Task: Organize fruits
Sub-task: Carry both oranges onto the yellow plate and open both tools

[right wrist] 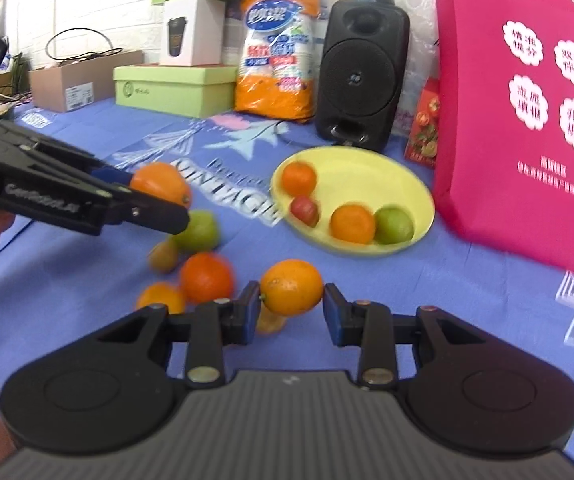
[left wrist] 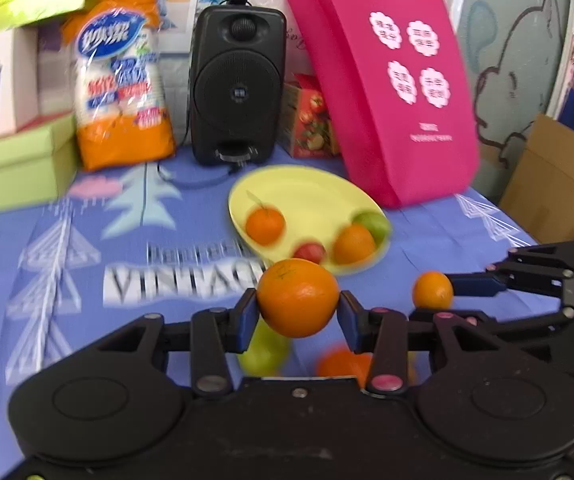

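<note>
both tools loaded, heading for the plate

my left tool clamps a big orange, right tool a smaller orange; yellow plate lies ahead, so both ride above the bench.

— What are you working on top of?

— Your table wears a blue printed cloth. A yellow plate sits on it, holding fruit.

— Anything loose on the cloth?

— You have a green apple, a kiwi and two oranges lying close together.

— And at the back?

— A black speaker, a pink bag, an orange packet and a green box.
</note>
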The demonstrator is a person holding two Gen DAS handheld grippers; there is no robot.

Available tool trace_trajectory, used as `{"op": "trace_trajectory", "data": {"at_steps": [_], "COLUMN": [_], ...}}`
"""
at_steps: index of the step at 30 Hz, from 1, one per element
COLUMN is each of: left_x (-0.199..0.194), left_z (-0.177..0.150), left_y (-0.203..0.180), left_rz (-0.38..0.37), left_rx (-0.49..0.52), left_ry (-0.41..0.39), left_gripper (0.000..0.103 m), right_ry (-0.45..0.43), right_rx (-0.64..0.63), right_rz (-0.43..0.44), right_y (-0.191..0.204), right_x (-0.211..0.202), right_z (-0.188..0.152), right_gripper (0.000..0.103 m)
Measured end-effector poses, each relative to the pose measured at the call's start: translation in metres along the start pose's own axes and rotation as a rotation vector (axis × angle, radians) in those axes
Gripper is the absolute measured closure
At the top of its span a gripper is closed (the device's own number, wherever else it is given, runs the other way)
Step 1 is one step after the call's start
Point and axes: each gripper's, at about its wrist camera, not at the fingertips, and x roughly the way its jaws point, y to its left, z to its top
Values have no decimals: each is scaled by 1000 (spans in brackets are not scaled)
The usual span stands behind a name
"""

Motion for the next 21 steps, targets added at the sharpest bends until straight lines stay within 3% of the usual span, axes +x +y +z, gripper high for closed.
{"op": "trace_trajectory", "data": {"at_steps": [8,12,18,19,21], "left_x": [90,134,176,178,178], "left_z": [73,90,91,90,89], "left_y": [10,18,28,30,32], "left_rz": [34,47,62,57,50], "left_rx": [8,-7,-46,-56,-75], "left_ry": [23,68,131,131,130], "left_gripper": [61,61,60,59,37], "right_ry": [-8,7,50,53,57], "right_rx": [27,31,66,69,69], "right_rz": [-5,-9,-13,-9,-14], "right_y": [-28,-37,-47,-47,-46], "right_x": [55,80,110,111,116], "right_z": [48,60,61,61,61], "right_gripper": [70,70,70,70,70]}}
